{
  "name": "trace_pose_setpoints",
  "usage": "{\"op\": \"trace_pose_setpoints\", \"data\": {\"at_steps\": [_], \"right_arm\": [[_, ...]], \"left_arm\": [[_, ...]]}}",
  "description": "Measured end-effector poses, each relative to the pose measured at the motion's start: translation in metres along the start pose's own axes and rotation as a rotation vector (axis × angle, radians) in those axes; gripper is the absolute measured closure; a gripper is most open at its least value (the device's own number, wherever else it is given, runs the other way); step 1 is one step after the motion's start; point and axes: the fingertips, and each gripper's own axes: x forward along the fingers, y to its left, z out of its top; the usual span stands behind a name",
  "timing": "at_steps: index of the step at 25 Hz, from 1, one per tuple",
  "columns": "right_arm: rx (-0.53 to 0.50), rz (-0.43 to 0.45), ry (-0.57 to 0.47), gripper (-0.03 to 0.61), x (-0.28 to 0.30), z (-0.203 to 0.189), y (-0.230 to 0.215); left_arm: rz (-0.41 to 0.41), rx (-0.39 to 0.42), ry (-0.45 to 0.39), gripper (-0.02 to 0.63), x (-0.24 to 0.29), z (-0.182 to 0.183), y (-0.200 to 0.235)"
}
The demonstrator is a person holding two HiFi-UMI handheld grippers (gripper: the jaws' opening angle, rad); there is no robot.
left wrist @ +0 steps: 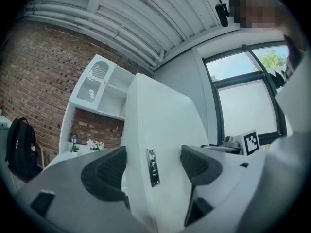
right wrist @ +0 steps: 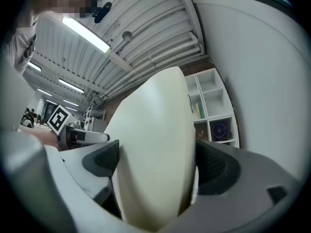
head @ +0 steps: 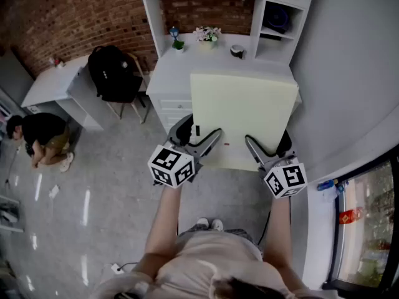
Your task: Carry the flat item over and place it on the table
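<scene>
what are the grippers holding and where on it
A flat pale board, clamped at its near edge by the left gripper and right gripper.

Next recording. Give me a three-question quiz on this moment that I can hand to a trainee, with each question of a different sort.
1. True or false: the left gripper and the right gripper each have the yellow pad clamped between their jaws.
2. The black backpack sits:
A. on a chair
B. on the yellow pad
C. on the floor by the window
3. In one word: what stands at the back of the white desk, to the right of the small plant in the head view?

Key
1. True
2. A
3. Flowers
</scene>
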Motion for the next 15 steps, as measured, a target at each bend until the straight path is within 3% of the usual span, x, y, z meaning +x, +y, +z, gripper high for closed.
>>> {"op": "trace_pose_setpoints", "data": {"at_steps": [15], "right_arm": [[0.019,-0.003,0.009,0.080,0.0053,-0.0040,0.0060]], "left_arm": [[-0.007,-0.027,0.001,0.268,-0.0033,-0.0034,0.0094]]}}
